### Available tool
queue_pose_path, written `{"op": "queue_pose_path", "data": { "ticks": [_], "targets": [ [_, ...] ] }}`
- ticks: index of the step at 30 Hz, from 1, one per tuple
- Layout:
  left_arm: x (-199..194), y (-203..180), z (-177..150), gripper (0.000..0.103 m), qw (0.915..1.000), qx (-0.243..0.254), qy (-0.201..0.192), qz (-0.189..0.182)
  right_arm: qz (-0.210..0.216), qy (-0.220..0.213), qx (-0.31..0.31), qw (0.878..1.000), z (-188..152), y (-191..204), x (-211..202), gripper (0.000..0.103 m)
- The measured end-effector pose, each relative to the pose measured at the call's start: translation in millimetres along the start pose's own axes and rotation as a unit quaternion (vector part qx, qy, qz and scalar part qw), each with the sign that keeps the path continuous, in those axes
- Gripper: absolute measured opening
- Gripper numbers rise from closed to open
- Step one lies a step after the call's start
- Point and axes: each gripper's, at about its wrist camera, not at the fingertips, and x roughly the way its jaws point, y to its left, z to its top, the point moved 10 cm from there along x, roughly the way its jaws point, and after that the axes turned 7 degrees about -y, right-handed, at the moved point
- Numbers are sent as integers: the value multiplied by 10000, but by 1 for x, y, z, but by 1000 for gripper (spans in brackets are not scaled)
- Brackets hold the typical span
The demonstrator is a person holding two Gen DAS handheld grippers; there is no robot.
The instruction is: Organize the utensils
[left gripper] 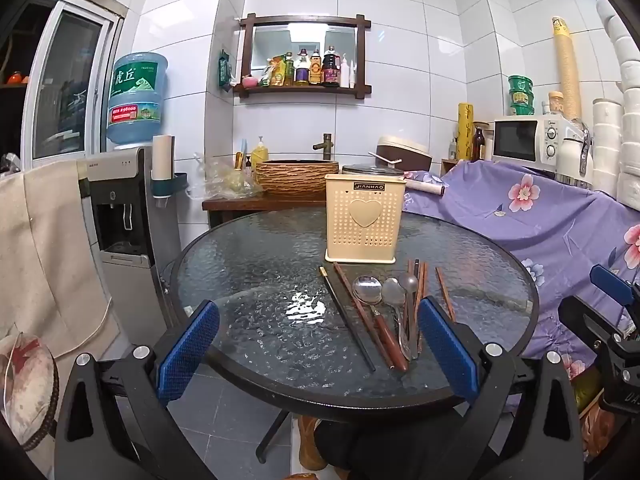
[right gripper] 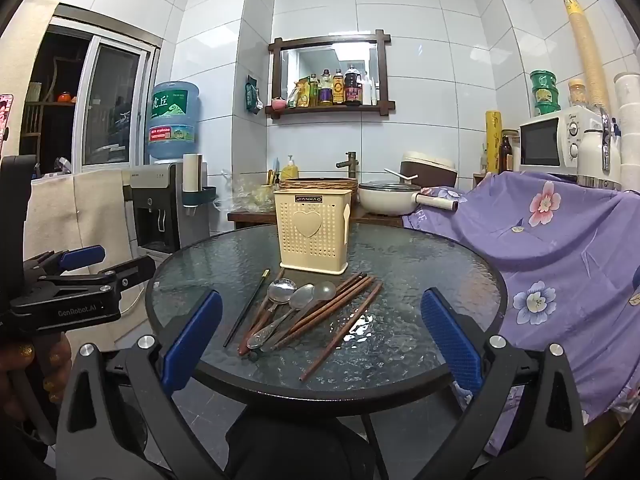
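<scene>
Fingers: both pairs stand wide apart and hold nothing; the left gripper (left gripper: pixel 318 350) and the right gripper (right gripper: pixel 320 340) hover at the near edge of the table (right gripper: pixel 440 264), short of the utensils.
Task's things: three spoons (right gripper: pixel 298 300), several brown chopsticks (right gripper: pixel 340 300) and one black chopstick (right gripper: pixel 246 310) lie in a loose fan on the glass, just in front of the cream utensil holder (right gripper: pixel 312 236), which stands upright toward the far side.
Stage: by my judgement nothing is sorted yet; the holder looks empty from here, though its inside is hidden.
Risk, pile: spoon handles and chopsticks cross one another, so lifting one piece could drag or flick its neighbours.
Risk, edge: the lone brown chopstick (right gripper: pixel 340 334) ends near the table's rim; a nudge could roll it off.
Risk, grip: thin round sticks on hard glass may slip from the pads (right gripper: pixel 450 344) or skate away when pressed.
Risk, holder: light plastic, likely to tip or slide if struck off-centre.
Materials: table is round, dark-rimmed, rippled glass with glare; spoons polished metal, one with a reddish handle; holder perforated, with a raised heart; pads blue, cross-hatched.
</scene>
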Motion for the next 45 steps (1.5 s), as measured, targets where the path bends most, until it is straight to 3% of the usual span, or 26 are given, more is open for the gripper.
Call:
{"op": "queue_pose_path", "data": {
  "ticks": [45],
  "targets": [
    [0,5,-7,97,10000,-12,60,48,12,30,45,10000,-8,5,3,98]
  ]
}}
